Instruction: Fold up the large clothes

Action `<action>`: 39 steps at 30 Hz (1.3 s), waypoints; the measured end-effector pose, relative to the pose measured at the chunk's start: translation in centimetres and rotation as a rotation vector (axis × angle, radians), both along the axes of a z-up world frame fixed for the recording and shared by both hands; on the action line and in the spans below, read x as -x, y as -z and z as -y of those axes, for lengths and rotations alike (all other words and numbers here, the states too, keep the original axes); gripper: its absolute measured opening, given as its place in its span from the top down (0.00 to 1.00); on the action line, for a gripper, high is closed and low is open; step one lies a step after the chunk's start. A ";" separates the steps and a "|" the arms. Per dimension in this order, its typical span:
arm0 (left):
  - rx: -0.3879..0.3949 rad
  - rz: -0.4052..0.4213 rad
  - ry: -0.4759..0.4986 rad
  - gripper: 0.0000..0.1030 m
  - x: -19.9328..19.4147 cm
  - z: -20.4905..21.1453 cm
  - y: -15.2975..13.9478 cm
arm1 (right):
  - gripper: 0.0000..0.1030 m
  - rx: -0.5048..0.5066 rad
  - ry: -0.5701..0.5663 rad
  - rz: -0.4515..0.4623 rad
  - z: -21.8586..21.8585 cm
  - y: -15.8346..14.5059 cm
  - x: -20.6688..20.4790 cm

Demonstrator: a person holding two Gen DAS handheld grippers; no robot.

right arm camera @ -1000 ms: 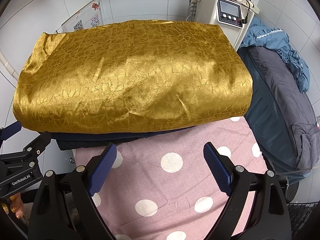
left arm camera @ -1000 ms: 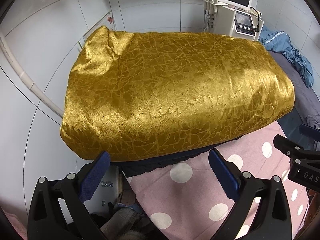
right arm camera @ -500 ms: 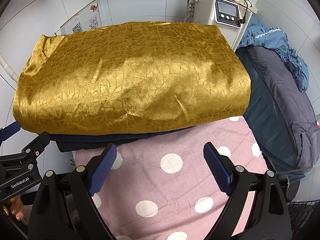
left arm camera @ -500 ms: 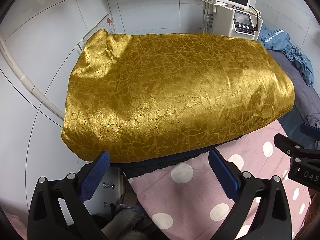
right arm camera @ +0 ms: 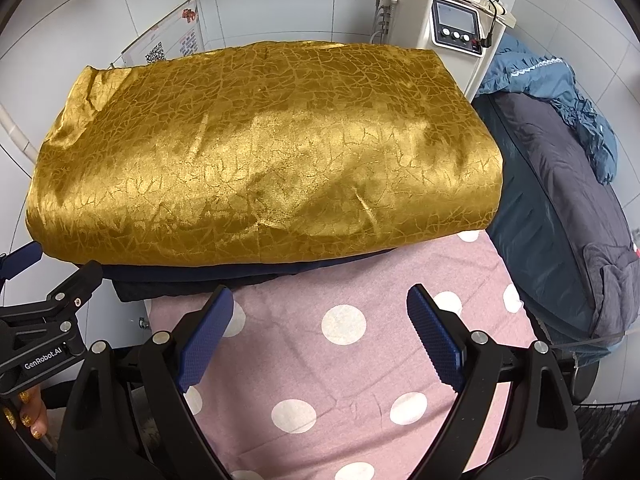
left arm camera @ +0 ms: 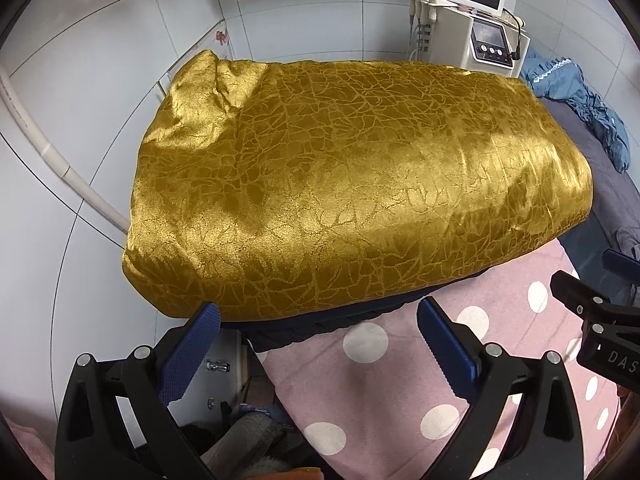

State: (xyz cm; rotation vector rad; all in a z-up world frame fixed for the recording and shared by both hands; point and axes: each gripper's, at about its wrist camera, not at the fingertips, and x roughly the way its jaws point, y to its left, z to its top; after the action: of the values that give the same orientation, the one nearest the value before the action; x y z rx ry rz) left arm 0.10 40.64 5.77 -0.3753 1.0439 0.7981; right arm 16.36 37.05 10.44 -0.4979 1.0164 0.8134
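Observation:
A large shiny gold garment [left arm camera: 360, 184] lies folded flat across the far half of a bed, on top of a dark navy layer [left arm camera: 320, 322] that shows along its near edge. It also shows in the right wrist view [right arm camera: 264, 152]. My left gripper [left arm camera: 318, 344] is open and empty, just short of the garment's near left edge. My right gripper [right arm camera: 320, 328] is open and empty over the pink polka-dot sheet [right arm camera: 344, 360], a little short of the near edge. The garment's underside is hidden.
A white machine with a screen [right arm camera: 452, 12] stands behind the bed. A dark grey and teal quilt [right arm camera: 560, 184] and blue clothing [right arm camera: 560, 88] lie to the right. Tiled walls [left arm camera: 80, 80] close in at the left. Clutter [left arm camera: 248, 432] sits below the bed's left side.
Both grippers have drawn back slightly from the garment and the view has tilted up a little. The garment has not moved. Both stay open.

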 end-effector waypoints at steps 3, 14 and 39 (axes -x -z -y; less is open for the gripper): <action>0.001 -0.002 -0.002 0.06 0.0 -0.1 0.0 | 0.15 0.000 0.001 0.000 0.0 0.0 0.0; -0.003 -0.005 -0.001 0.06 -0.1 0.0 0.0 | 0.15 0.002 0.003 0.002 0.0 0.1 0.1; -0.013 -0.006 -0.006 0.06 0.2 -0.2 -0.3 | 0.15 -0.006 0.003 0.005 0.0 -0.2 0.3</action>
State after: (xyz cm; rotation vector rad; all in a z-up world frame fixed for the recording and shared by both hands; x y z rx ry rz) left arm -0.09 40.84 6.06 -0.3648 1.0436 0.8113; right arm 16.01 37.06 10.61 -0.4929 1.0099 0.8117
